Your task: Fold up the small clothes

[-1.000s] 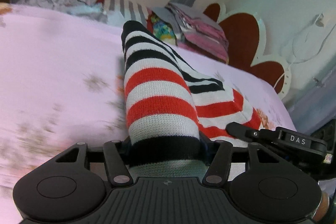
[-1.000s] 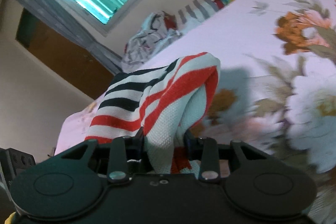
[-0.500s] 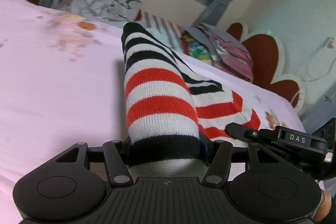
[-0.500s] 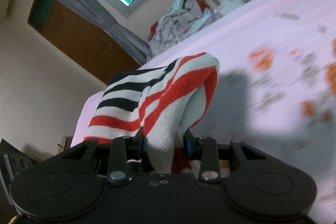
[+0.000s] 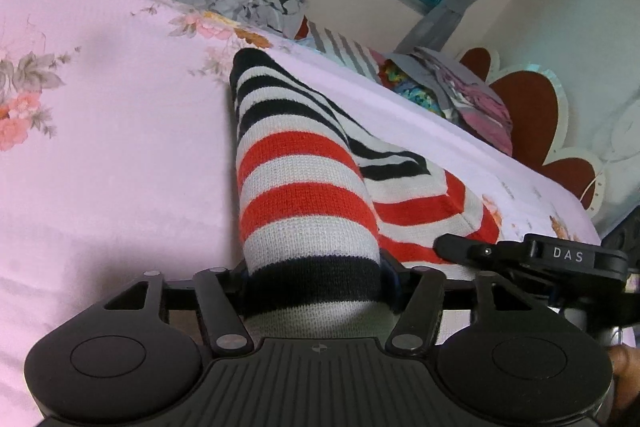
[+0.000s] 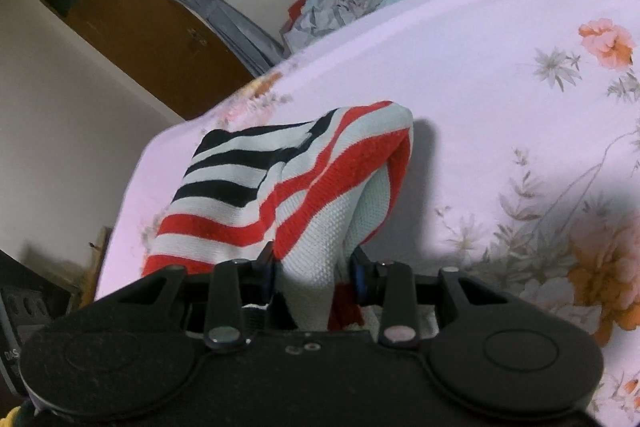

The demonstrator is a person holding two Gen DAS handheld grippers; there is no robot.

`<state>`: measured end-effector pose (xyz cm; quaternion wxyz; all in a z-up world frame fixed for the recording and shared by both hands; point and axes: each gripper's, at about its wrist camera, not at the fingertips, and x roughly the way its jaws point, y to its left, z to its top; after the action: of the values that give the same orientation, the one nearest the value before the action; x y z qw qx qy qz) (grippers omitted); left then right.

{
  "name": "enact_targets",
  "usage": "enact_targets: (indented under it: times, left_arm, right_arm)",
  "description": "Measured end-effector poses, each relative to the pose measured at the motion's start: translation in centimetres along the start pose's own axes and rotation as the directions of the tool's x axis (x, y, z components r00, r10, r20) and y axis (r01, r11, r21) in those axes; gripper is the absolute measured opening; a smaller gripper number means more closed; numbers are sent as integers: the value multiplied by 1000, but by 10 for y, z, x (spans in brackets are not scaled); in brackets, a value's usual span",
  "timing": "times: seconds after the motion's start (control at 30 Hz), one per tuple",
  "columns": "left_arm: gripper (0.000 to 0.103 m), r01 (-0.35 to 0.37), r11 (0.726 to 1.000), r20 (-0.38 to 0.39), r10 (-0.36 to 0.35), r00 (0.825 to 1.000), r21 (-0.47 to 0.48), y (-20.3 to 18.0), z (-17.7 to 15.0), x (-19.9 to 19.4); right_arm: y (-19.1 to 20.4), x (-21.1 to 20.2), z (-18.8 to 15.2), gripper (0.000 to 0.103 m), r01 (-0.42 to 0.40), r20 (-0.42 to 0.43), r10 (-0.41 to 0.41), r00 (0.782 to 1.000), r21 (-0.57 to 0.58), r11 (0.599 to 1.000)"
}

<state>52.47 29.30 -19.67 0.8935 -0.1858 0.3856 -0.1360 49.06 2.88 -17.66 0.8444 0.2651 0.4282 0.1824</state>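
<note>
A knit garment (image 5: 304, 187) striped red, white and black hangs bunched between both grippers just above the pink floral bed sheet (image 5: 100, 167). My left gripper (image 5: 316, 279) holds its black-banded edge. The jaws are opening slightly, with the cloth still filling the gap and touching both pads. In the right wrist view the same garment (image 6: 256, 187) drapes forward from my right gripper (image 6: 316, 267), which is shut on a white and red fold. The right gripper's black body shows at the lower right of the left wrist view. The fingertips are hidden by cloth.
A crumpled heap of clothes (image 5: 256, 3) lies at the far side of the bed. A stack of folded clothes (image 5: 460, 95) sits by the red and white headboard (image 5: 532, 123). A wooden door (image 6: 132, 27) stands beyond the bed's edge on the left.
Both grippers have carried the striped garment sideways across the bed and a little lower. The left jaws stand slightly wider than before. The garment keeps its shape.
</note>
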Motion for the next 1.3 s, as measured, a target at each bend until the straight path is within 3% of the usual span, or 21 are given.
enact_targets:
  times: [0.1,0.23,0.37,0.43,0.5,0.57,0.73,0.97,1.17,1.23,1.3]
  left_arm:
    - [74,-5,1000,3,5,1000,8,3,-2,4]
    - [75,-26,1000,-12,26,1000,-5,3,3,-1]
    - [75,-66,997,73,64,995,29,-8,4,-26]
    - [75,-67,996,88,62,994,63,-13,9,-28]
    - [75,-99,992,67,93,993,81,-13,12,-19]
    - [75,-115,992,32,114,993,58,-8,12,-7]
    - [76,-126,991,32,125,992,38,-9,9,-3]
    - [76,-114,992,57,111,992,50,-15,-8,-46]
    - [77,-119,989,3,119,993,87,-11,-41,-59]
    - [77,-121,990,-14,122,992,74,-7,-48,-55]
    - [77,-125,990,-20,126,992,71,-4,-52,-51]
  right_arm:
    - [-1,3,-2,41,24,-11,-24,1000,6,1000]
    - [7,-3,2,48,61,1,-61,998,20,998]
    - [12,-10,12,55,98,55,-99,994,6,995]
    - [15,-4,19,50,116,57,-115,992,-7,993]
    - [20,7,23,33,162,56,-160,986,-33,986]
    - [24,19,26,25,220,61,-216,975,-69,973]
    - [27,36,26,26,290,59,-285,957,-114,950]
    - [51,-21,1,33,219,123,-201,972,-154,964]
    - [78,-50,-49,30,251,131,-222,966,-279,927]
    - [79,-46,-62,29,292,126,-265,956,-312,904]
    - [75,-37,-70,27,362,133,-337,932,-334,870]
